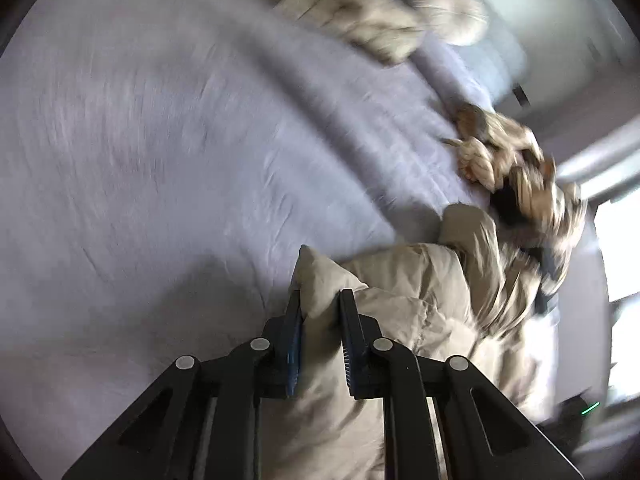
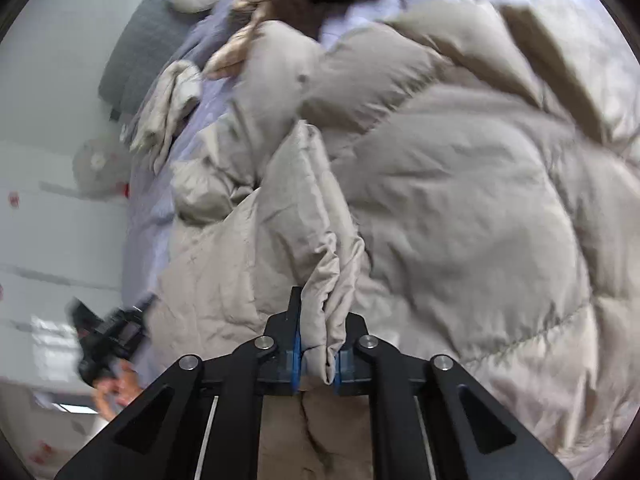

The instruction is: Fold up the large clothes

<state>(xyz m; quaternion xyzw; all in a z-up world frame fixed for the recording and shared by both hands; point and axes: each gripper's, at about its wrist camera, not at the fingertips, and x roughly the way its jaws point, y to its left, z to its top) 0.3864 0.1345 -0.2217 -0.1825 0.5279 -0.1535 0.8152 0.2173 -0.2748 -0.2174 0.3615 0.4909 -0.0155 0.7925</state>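
**Both grippers pinch the coat on the bed**

The coat (image 2: 460, 184), a puffy beige quilted one, lies heaped on the bed (image 1: 160, 140), spreading ahead and to the right of the right gripper (image 2: 318, 344). That gripper is clamped on a bunched fold of the coat's edge, the fabric squeezed tight between its blue pads. The left gripper (image 1: 320, 320) is likewise closed on a padded corner of the coat (image 1: 400, 300), which pokes up past its fingertips; the rest of the coat trails off to its right.

Ahead of the left gripper the lilac sheet is bare and creased. Beyond that lies a round cushion (image 1: 448, 8), and to the right something furry, perhaps the coat's hood trim (image 1: 520, 168), though blur makes it hard to say. Left of the right gripper, a hand (image 2: 116, 392) grips the other tool.
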